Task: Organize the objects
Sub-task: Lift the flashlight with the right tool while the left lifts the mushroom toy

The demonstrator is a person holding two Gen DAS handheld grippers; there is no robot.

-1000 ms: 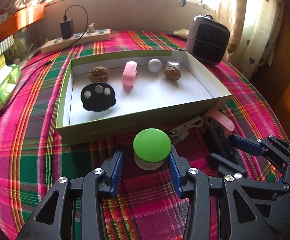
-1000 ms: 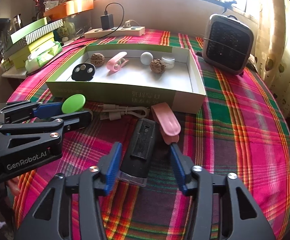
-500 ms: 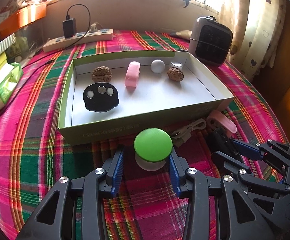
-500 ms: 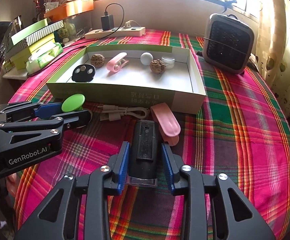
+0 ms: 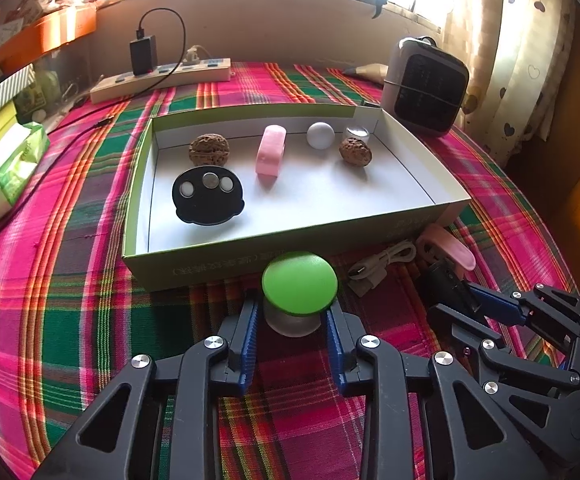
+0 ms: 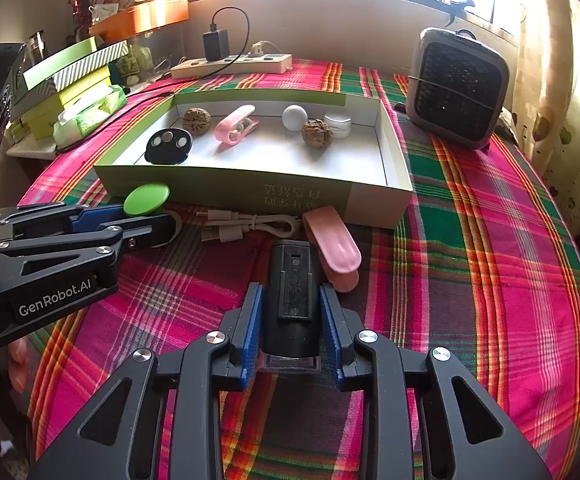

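A small clear jar with a green lid [image 5: 300,286] stands on the plaid cloth just before the green-and-white box [image 5: 250,256]. My left gripper [image 5: 292,300] is around it: the jaws are closing and the blue pads meet the clear base under the lid. A black oblong device [image 6: 292,280] lies lengthwise between the fingers of my right gripper [image 6: 290,292]. Its jaws are closing too, and the pads press on both sides of the device. In the right wrist view the left gripper [image 6: 150,218] and the green lid [image 6: 147,199] show at the left.
The box [image 6: 226,188] holds two walnuts, a pink clip, a white ball, a black disc and a small jar. A pink clip [image 6: 332,244] and a coiled cable [image 6: 250,224] lie beside the device. A heater [image 6: 456,88] stands at the back right, a power strip [image 5: 162,78] behind the box.
Both pairs of jaws have narrowed: the left from wide apart to the green-lidded jar's base, the right onto the black device. Neither hand has moved.
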